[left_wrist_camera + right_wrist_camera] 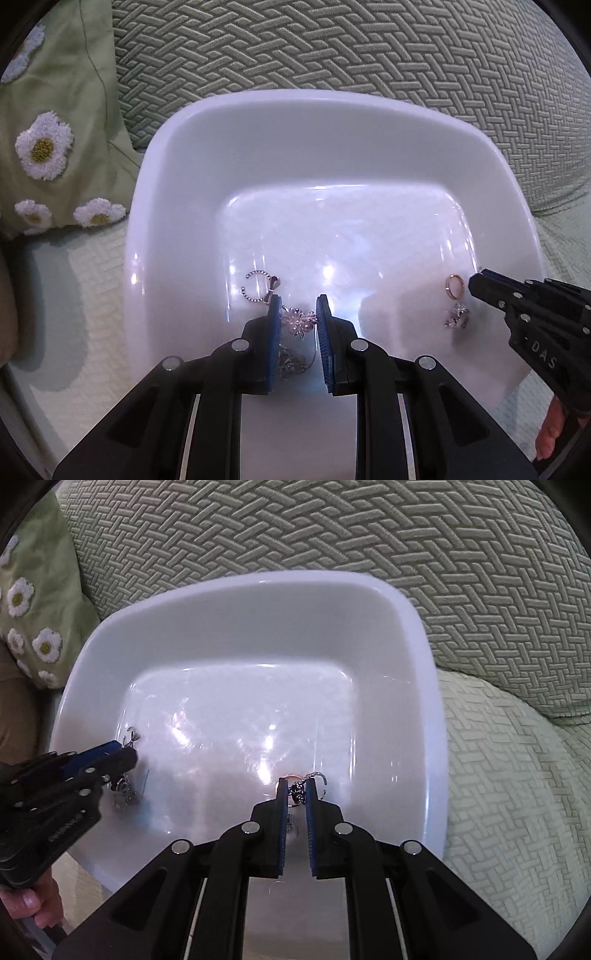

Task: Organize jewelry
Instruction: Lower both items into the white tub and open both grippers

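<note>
On the woven green sofa cushion a white dish is set. Its near floor holds the jewelry. The left gripper, part open, brackets a flower brooch unclamped; the right gripper, narrowly parted, straddles an earring beside a gold ring. Each piece is best pinched squarely, chains kept clear.

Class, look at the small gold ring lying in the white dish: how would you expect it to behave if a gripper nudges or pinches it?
The gold ring is a thin rigid band, so it probably keeps its shape. The white dish looks glossy, so a nudge likely makes the ring slide. Lying flat, it may slip from the right gripper.
</note>
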A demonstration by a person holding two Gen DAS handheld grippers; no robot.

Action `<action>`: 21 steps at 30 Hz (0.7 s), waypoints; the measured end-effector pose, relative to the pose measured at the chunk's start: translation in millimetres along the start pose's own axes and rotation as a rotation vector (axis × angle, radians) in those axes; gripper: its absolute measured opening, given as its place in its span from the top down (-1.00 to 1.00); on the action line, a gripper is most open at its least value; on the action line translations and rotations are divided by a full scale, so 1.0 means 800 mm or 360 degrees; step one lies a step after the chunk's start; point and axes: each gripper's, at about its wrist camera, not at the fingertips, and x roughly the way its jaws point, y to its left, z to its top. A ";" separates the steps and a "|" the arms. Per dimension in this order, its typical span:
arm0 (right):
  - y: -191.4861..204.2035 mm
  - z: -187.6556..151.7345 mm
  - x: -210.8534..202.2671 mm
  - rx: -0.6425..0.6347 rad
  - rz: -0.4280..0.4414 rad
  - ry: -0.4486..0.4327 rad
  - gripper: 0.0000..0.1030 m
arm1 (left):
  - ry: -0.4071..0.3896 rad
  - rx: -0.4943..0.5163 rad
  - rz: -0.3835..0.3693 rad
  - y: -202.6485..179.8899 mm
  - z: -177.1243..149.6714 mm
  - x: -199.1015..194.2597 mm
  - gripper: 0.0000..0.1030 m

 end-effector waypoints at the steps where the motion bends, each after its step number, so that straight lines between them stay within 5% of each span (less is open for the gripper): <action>1: 0.003 -0.002 0.003 -0.0014 -0.0011 0.0004 0.79 | -0.0002 0.0016 0.0018 -0.002 0.001 0.001 0.65; 8: 0.020 -0.012 0.013 -0.0023 -0.0016 0.0040 0.75 | 0.0008 -0.0013 0.0003 -0.010 -0.005 -0.009 0.57; 13: 0.024 -0.014 -0.009 -0.0012 -0.0017 -0.0036 0.28 | -0.0035 -0.0026 -0.0035 -0.005 -0.010 -0.030 0.34; 17: 0.020 -0.022 -0.047 0.0050 0.0045 -0.0119 0.25 | -0.0100 -0.0046 -0.0035 0.000 -0.019 -0.065 0.14; 21: 0.009 -0.052 -0.095 0.0102 0.0033 -0.0255 -0.22 | -0.0240 -0.0052 -0.0058 0.005 -0.046 -0.124 -0.13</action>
